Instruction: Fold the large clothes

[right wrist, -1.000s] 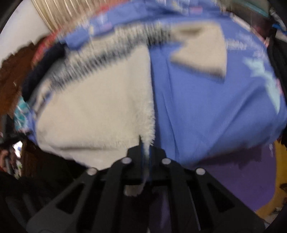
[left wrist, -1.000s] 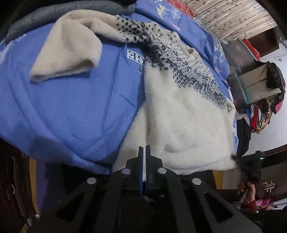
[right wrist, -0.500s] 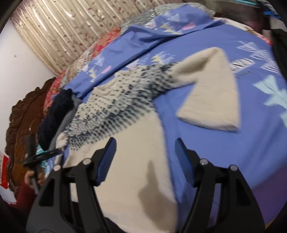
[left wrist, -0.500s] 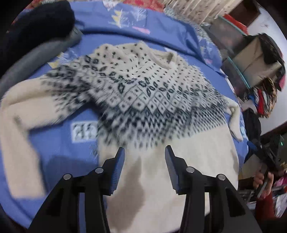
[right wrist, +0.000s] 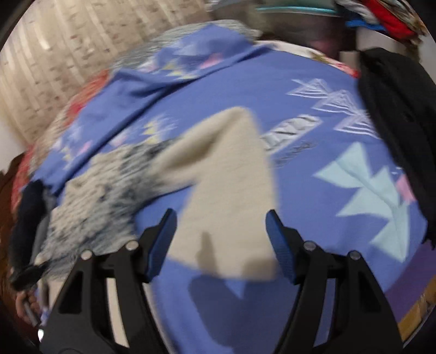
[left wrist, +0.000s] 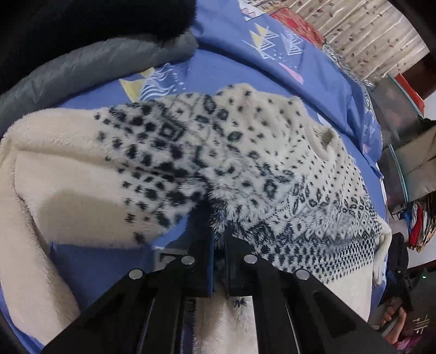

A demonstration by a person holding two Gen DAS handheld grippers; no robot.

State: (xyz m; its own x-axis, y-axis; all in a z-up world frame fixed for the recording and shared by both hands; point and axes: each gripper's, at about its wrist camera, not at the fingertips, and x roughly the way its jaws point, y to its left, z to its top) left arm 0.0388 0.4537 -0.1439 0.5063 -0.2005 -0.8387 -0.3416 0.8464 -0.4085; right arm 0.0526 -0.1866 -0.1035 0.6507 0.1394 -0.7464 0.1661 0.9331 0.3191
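Observation:
A fluffy cream sweater (left wrist: 245, 152) with a black dotted yoke lies spread on the blue bedsheet (left wrist: 218, 65). My left gripper (left wrist: 218, 239) is shut on the sweater at the armpit, where the left sleeve (left wrist: 68, 177) meets the body. In the blurred right wrist view, my right gripper (right wrist: 220, 234) is open and empty, hovering over the cream right sleeve (right wrist: 226, 185), whose cuff end lies between the fingers. The patterned yoke (right wrist: 103, 185) is to its left.
A grey padded jacket (left wrist: 90, 65) and a dark garment (left wrist: 95, 19) lie at the bed's far left. A black garment (right wrist: 400, 114) lies at the bed's right side. Shelves with clothes (left wrist: 419, 217) stand to the right. A curtain (right wrist: 54, 54) hangs behind.
Both grippers let go of the hem and opened. My left gripper moved up to the armpit and shut on it. My right gripper moved right, over the right sleeve, still open.

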